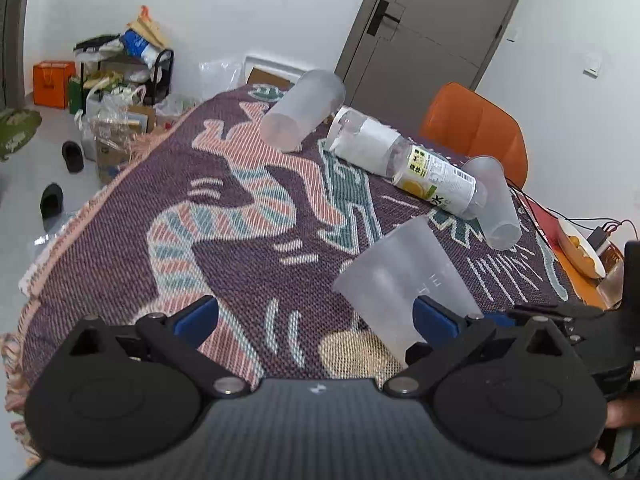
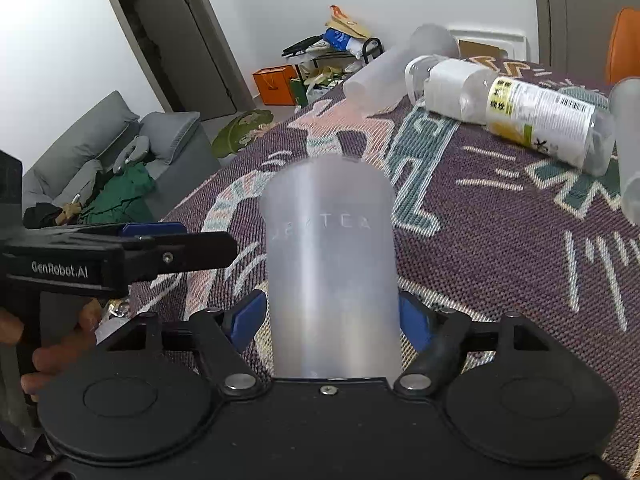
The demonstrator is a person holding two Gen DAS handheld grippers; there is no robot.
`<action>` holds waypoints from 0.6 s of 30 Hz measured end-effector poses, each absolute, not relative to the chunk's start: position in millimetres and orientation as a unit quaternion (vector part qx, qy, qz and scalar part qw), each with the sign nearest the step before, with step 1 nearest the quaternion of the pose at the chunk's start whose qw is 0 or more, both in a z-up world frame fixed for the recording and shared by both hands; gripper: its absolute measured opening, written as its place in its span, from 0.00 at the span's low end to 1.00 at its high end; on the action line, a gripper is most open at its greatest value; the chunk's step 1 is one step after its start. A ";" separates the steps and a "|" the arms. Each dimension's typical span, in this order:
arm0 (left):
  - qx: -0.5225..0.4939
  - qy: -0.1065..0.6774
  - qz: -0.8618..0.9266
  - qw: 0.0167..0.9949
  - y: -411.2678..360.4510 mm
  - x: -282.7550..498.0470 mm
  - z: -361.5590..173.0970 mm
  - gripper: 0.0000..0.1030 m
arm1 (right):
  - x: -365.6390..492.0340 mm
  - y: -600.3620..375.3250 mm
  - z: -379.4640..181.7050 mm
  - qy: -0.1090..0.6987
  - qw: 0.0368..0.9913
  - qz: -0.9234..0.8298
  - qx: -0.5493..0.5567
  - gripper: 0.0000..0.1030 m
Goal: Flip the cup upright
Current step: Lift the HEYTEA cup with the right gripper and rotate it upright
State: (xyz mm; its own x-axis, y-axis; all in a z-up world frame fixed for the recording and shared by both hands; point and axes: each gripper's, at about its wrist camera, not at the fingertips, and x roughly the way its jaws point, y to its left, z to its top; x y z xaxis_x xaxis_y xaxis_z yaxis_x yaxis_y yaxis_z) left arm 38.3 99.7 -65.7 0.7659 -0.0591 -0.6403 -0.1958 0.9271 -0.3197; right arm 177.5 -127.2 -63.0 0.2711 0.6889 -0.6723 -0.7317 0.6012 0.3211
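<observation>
A frosted translucent cup sits between the blue pads of my right gripper, which is shut on it and holds it over the patterned cloth. The same cup shows tilted in the left wrist view, with the right gripper's black body behind it. My left gripper is open and empty, low over the cloth, just left of the cup. It also shows in the right wrist view.
Two more frosted cups lie on their sides, one far and one at right. A clear labelled bottle lies between them. An orange chair stands beyond the table. A plate and cables sit at right.
</observation>
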 end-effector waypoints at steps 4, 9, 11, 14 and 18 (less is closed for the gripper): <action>-0.196 0.344 0.034 0.918 97.9 40.5 -64.6 0.99 | 175.2 -141.4 -59.3 0.398 0.804 0.441 -0.008 0.74; -0.207 0.345 0.019 0.915 89.8 47.4 -61.2 0.99 | 171.7 -166.5 -45.6 0.378 0.815 0.439 0.026 0.75; -0.216 0.349 0.010 0.912 85.9 52.2 -62.1 0.99 | 171.9 -180.4 -40.4 0.368 0.816 0.443 0.050 0.76; -0.225 0.356 0.001 0.907 79.2 59.5 -64.1 0.98 | 173.4 -195.3 -39.7 0.357 0.829 0.426 0.056 0.77; -0.244 0.362 -0.007 0.900 74.0 67.3 -66.6 0.98 | 180.4 -213.7 -47.0 0.368 0.835 0.403 0.072 0.77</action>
